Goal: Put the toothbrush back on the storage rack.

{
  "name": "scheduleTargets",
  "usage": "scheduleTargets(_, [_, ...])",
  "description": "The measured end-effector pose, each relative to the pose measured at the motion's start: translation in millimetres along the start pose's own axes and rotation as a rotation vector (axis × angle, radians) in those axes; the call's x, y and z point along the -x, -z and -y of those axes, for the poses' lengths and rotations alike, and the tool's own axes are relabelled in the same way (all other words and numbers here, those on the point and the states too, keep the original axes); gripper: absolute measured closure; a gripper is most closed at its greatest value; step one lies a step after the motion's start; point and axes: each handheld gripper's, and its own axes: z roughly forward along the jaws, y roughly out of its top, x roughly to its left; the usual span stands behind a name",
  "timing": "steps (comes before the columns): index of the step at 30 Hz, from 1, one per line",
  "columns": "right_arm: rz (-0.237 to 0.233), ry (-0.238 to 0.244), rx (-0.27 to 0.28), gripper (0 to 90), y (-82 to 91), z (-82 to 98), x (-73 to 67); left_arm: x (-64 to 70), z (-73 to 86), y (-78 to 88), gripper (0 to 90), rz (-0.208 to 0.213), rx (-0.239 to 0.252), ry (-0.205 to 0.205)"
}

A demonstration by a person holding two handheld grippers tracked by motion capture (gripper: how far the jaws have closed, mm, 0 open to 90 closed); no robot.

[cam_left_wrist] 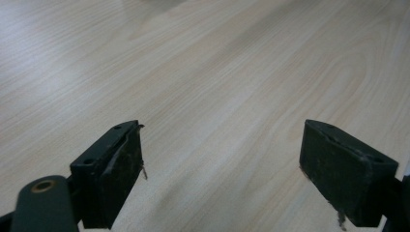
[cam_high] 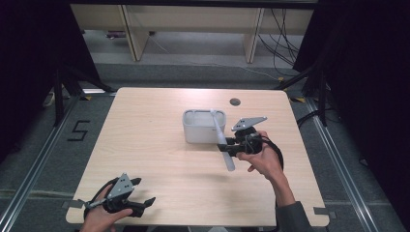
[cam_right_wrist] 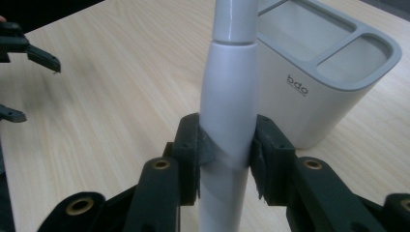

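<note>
A white box-shaped holder point(cam_high: 203, 128) with several open compartments stands on the light wooden table point(cam_high: 159, 159), right of its middle. My right gripper point(cam_high: 226, 145) is just right of the holder, shut on a long white handled tool point(cam_high: 223, 141). The tool is lifted and tilted, its thin end over the holder's right rim and its thicker end toward the person. In the right gripper view both pads of the right gripper point(cam_right_wrist: 227, 159) press the tool's thick handle point(cam_right_wrist: 229, 96), with the holder point(cam_right_wrist: 329, 82) right behind it. My left gripper point(cam_high: 142, 191) rests near the front left corner, and the left gripper point(cam_left_wrist: 222, 145) stands open over bare wood.
A round cable hole point(cam_high: 235, 102) sits near the table's far edge. Dark floor and metal rails surround the table, with wooden furniture legs and cables behind. In the right gripper view the other gripper point(cam_right_wrist: 29, 53) shows far off at the left.
</note>
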Motion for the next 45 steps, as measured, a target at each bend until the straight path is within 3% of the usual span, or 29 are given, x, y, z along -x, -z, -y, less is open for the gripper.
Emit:
scheduleTargets(6, [0.008, -0.006, 0.039, 66.7, -0.8, 0.9, 4.2, 0.3, 0.0, -0.5, 14.8, 0.003, 0.004, 0.017])
scheduleTargets(9, [0.01, -0.022, 0.06, 66.8, -0.2, 1.1, 5.5, -0.6, 0.2, 0.0, 14.8, 0.005, -0.003, 0.012])
scheduleTargets(11, [0.025, -0.008, 0.091, 66.7, 1.6, 1.2, 8.7, -0.2, 0.0, 0.4, 14.8, 0.001, 0.0, 0.01])
scheduleTargets(16, [0.023, -0.008, 0.113, 66.7, 2.5, 1.2, 10.0, -1.5, -0.3, 1.8, 14.8, 0.0, -0.014, -0.004])
scheduleTargets(17, [0.019, -0.046, 0.119, 66.7, 2.3, 1.5, 7.4, -1.3, -0.1, 1.5, 14.8, -0.002, -0.011, -0.001])
scheduleTargets(19, [0.031, -0.015, 0.131, 66.7, 3.7, 0.8, 11.2, -1.4, -0.3, 1.5, 14.8, 0.0, -0.013, -0.002])
scheduleTargets(22, [0.014, -0.019, 0.145, 66.7, 2.2, 0.7, 12.5, -0.4, -0.1, 0.4, 14.8, 0.004, 0.0, 0.011])
scheduleTargets(23, [0.02, -0.048, 0.151, 66.7, 2.8, 1.1, 10.8, -0.1, 0.0, 0.4, 14.8, 0.0, 0.0, 0.01])
scheduleTargets(24, [0.04, -0.019, 0.158, 66.7, 3.9, 0.7, 13.0, -0.1, -0.1, 0.5, 14.8, 0.001, -0.001, 0.009])
scheduleTargets(32, [0.065, -0.061, 0.213, 66.7, 5.5, -1.9, 15.1, -0.1, 0.2, 0.4, 14.8, 0.0, 0.0, 0.012])
scheduleTargets(33, [0.071, -0.042, 0.225, 66.7, 5.7, -2.4, 17.9, -0.6, 0.4, 0.3, 14.8, 0.004, -0.004, 0.013])
scheduleTargets(35, [0.071, -0.057, 0.233, 66.7, 5.0, -2.4, 17.4, -0.6, 0.5, 0.1, 14.8, 0.003, -0.003, 0.015])
scheduleTargets(36, [0.067, -0.056, 0.229, 66.7, 6.1, -2.7, 18.5, -2.4, 0.5, 0.5, 14.8, -0.009, -0.025, -0.003])
scheduleTargets(40, [0.094, -0.048, 0.255, 66.7, 8.0, -4.6, 22.9, -2.0, 1.3, 0.1, 14.8, -0.004, -0.006, 0.008])
scheduleTargets(41, [0.087, -0.078, 0.255, 66.7, 9.1, -6.1, 22.3, -1.1, 0.9, 0.0, 14.8, 0.002, -0.001, 0.026])
scheduleTargets(42, [0.095, -0.053, 0.263, 66.7, 9.2, -7.5, 25.0, -1.1, 0.9, 0.0, 14.8, 0.002, -0.001, 0.026])
scheduleTargets(43, [0.092, -0.074, 0.268, 66.7, 8.8, -8.6, 24.0, -2.6, 1.0, 1.2, 14.8, -0.005, -0.02, -0.005])
scheduleTargets(45, [0.091, -0.062, 0.27, 66.7, 8.5, -12.0, 24.7, -2.0, 0.7, 0.8, 14.8, -0.005, -0.019, 0.001])
